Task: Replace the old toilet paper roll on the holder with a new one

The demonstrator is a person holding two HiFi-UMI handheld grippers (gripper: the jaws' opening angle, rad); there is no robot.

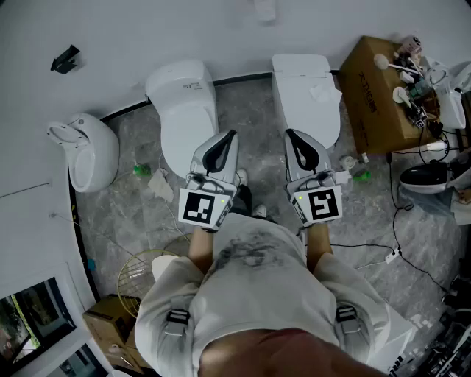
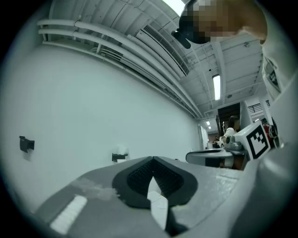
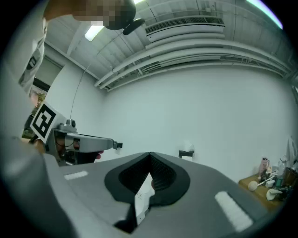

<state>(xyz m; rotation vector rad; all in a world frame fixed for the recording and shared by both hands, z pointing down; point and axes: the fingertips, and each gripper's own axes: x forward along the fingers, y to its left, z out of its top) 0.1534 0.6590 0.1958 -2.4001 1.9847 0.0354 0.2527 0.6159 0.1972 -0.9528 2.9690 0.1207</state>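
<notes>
A small black holder with a white paper roll point(image 2: 120, 153) is fixed to the white wall ahead; the right gripper view shows the same roll point(image 3: 186, 151), and the head view catches it at the top edge point(image 1: 265, 9). Both grippers are held level in front of the person's chest, well short of the wall. My left gripper point(image 1: 229, 136) is shut with nothing in it, its jaws meeting at the tip point(image 2: 152, 158). My right gripper point(image 1: 289, 135) is likewise shut and empty point(image 3: 150, 153). I cannot make out a spare roll.
Two white toilets point(image 1: 184, 110) point(image 1: 305, 92) stand on the grey floor below the grippers. A second black bracket point(image 1: 66, 57) sits left on the wall above a white fixture point(image 1: 88, 151). A cardboard box point(image 1: 375, 96) with clutter and cables point(image 1: 397, 221) fill the right.
</notes>
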